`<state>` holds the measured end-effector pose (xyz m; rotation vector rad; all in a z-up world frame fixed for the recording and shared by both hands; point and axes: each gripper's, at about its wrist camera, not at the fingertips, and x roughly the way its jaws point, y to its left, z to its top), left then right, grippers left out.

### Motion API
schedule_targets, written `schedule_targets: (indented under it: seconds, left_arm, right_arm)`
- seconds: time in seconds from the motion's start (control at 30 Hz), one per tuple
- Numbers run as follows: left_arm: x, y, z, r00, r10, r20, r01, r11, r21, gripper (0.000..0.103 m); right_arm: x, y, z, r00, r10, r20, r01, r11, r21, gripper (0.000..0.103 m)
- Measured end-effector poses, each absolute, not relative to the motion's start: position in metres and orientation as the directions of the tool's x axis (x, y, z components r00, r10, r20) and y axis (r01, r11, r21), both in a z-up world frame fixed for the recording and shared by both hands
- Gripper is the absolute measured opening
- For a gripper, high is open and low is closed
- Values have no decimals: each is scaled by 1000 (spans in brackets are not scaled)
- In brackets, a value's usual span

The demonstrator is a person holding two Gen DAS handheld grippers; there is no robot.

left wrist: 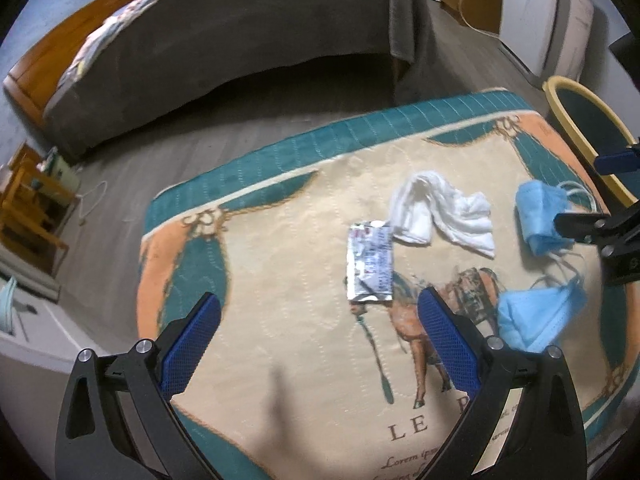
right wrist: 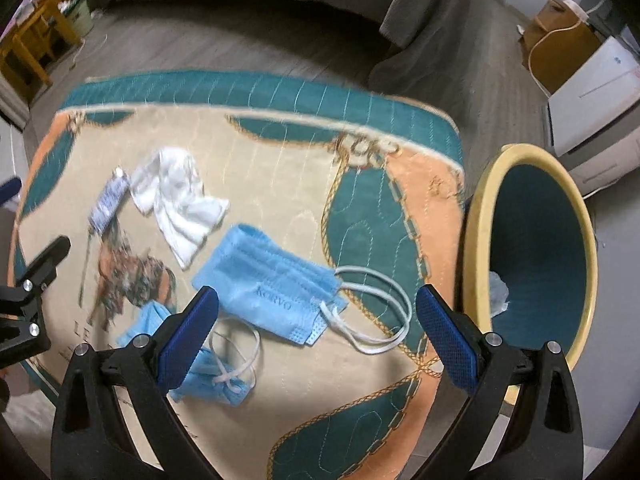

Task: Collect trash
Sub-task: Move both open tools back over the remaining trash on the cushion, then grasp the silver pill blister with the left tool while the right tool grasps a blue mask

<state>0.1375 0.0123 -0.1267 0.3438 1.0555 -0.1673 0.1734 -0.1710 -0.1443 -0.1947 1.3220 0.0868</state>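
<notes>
Two grippers hung wide open and empty. In the right wrist view, the right gripper (right wrist: 318, 330) framed the larger blue mask (right wrist: 268, 282) at frame centre, long axis slanting lower right toward the bin (right wrist: 478, 216); the left gripper (left wrist: 320, 340) faced the foil packet (left wrist: 370, 266).

On rug (right wrist: 280, 152): packet (right wrist: 107, 199) leftmost, tissue (right wrist: 176, 204) touching its right, two masks (right wrist: 268, 284) (right wrist: 208, 376) further right. Beside rug's right edge: bin (right wrist: 480, 240), crumpled scrap (right wrist: 498, 294) inside. Behind rug: bed (left wrist: 240, 36).
</notes>
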Motion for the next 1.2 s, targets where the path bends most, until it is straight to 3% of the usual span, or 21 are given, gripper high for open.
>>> schedule_targets:
  seconds: [0.17,0.33,0.57,0.67,0.73,0.83,0.87,0.97,1.2]
  left_arm:
    - [142,8,-137,464,24,-886,304,935,184,98]
    - [154,8,-143,459,8,-888,275,950,151,98]
    - [164,0,-160,446,-30,-894,281,953,109,94]
    - [168,-4,-166,428,-45,-903,293,952,91,76]
    - [169,-5,-170,411,-50,-910,300,950,83,65]
    - [168,-7,-171,414,-72,-907,317,946,69,56]
    - [168,-7,-171,414,-79,-907,322,944,64,54]
    - [166,-6,-171,416,-87,-905,326,944,59,32]
    - [163,1,-160,440,-90,-894,310,949,57,31]
  right_arm:
    - [177,-167,-156,236,-33,-971,-183,980,-78,96]
    - [184,-171,-151,283,-50,-958,-160,982,-98,85]
    - [190,-181,-152,287,-30,-957,-125,990,-69,82]
    - [192,-177,-160,264,-12,-964,-158,986,-56,71]
    - [193,-172,-164,245,0,-970,-179,983,-45,56]
    - [194,-169,-163,239,26,-971,-178,984,-17,34]
    - [195,-169,-162,236,34,-971,-172,985,-7,32]
    - [197,-171,-158,231,44,-972,-153,988,8,26]
    - [195,-178,-139,251,60,-966,-126,992,29,24]
